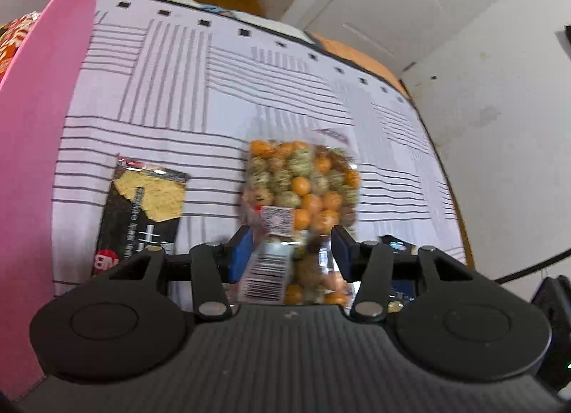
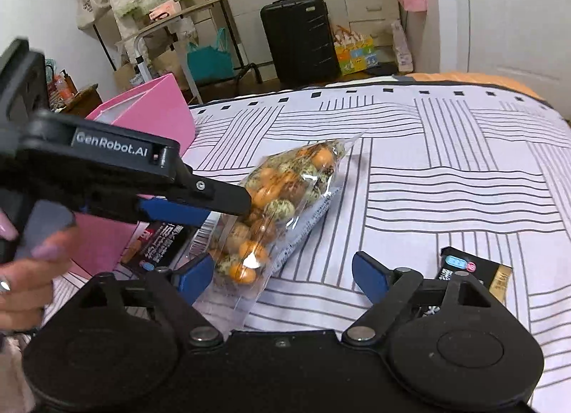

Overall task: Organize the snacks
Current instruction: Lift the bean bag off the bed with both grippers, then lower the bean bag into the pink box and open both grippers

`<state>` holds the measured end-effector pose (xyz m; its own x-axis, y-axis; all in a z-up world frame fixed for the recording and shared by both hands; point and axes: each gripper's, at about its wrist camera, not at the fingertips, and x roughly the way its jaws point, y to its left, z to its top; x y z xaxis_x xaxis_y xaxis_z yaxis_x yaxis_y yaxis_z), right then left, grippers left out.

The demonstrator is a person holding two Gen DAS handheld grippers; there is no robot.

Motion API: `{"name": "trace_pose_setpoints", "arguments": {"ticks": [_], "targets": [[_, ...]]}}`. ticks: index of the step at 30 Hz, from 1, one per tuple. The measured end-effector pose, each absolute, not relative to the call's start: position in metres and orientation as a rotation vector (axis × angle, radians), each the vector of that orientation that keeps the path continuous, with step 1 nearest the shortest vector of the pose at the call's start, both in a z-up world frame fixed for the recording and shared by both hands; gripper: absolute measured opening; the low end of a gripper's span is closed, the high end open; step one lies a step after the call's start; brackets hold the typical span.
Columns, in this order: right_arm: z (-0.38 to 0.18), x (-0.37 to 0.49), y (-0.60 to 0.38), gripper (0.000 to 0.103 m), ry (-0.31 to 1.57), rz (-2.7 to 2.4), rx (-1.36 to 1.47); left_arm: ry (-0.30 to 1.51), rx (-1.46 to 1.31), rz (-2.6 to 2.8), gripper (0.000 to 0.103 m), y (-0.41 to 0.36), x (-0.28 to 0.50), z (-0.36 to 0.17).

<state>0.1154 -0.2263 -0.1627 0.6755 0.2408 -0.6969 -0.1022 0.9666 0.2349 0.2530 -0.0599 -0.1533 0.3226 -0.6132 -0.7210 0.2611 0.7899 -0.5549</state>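
Observation:
A clear bag of orange and green coated nuts [image 1: 303, 181] sits between the blue pads of my left gripper [image 1: 291, 250], which is shut on its labelled end. From the right wrist view the bag [image 2: 285, 181] hangs tilted over the striped bedspread [image 2: 446, 181], with the left gripper [image 2: 228, 209] reaching in from the left. My right gripper [image 2: 283, 272] stands open and wide. Its left pad is beside the bag's lower edge and grips nothing. A black cracker pack [image 1: 142, 206] lies flat to the left of the bag.
A pink box [image 1: 32, 163] stands at the left with a red patterned pack [image 1: 14, 42] inside. A black and gold pack [image 2: 474, 270] lies by the right gripper. A person's hand [image 2: 21, 288] holds the left gripper. A black suitcase [image 2: 299, 38] stands beyond the bed.

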Motion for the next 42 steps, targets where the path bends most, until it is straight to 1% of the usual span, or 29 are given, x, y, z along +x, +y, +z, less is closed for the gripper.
{"name": "trace_pose_setpoints", "arguments": {"ticks": [1,2,6,8,10,12,13,15,17,23,27,34,42], "targets": [[-0.162,0.117,-0.225,0.089,0.809,0.203,0.18,1.101,-0.37,-0.578,0.053,-0.059,0.254,-0.155],[-0.162,0.119,-0.224,0.089,0.807,0.215,0.175,1.097,-0.381,-0.561,0.06,-0.057,0.254,-0.157],[-0.161,0.127,-0.204,0.091,0.812,0.269,0.107,1.112,-0.451,-0.57,0.063,-0.051,0.259,-0.168],[-0.165,0.132,-0.191,0.091,0.824,0.272,0.062,1.159,-0.5,-0.599,0.064,-0.05,0.262,-0.175],[-0.167,0.136,-0.185,0.091,0.831,0.258,0.037,1.179,-0.48,-0.63,0.065,-0.056,0.261,-0.173],[-0.169,0.137,-0.181,0.092,0.836,0.254,0.022,1.184,-0.49,-0.641,0.064,-0.058,0.258,-0.172],[-0.169,0.136,-0.18,0.092,0.832,0.244,0.01,1.181,-0.494,-0.651,0.062,-0.059,0.257,-0.171],[-0.169,0.134,-0.177,0.09,0.816,0.218,-0.03,1.173,-0.461,-0.678,0.053,-0.062,0.254,-0.168],[-0.168,0.131,-0.176,0.086,0.808,0.227,-0.04,1.158,-0.424,-0.686,0.051,-0.068,0.25,-0.164],[-0.163,0.118,-0.176,0.083,0.796,0.231,-0.034,1.128,-0.365,-0.66,0.051,-0.077,0.238,-0.157],[-0.156,0.105,-0.176,0.083,0.776,0.229,0.001,1.142,-0.325,-0.644,0.051,-0.079,0.229,-0.148],[-0.134,0.07,-0.172,0.083,0.706,0.25,0.023,1.124,-0.259,-0.656,0.052,-0.077,0.197,-0.12],[-0.105,0.038,-0.163,0.082,0.691,0.286,0.03,1.1,-0.208,-0.677,0.054,-0.068,0.157,-0.086]]}}
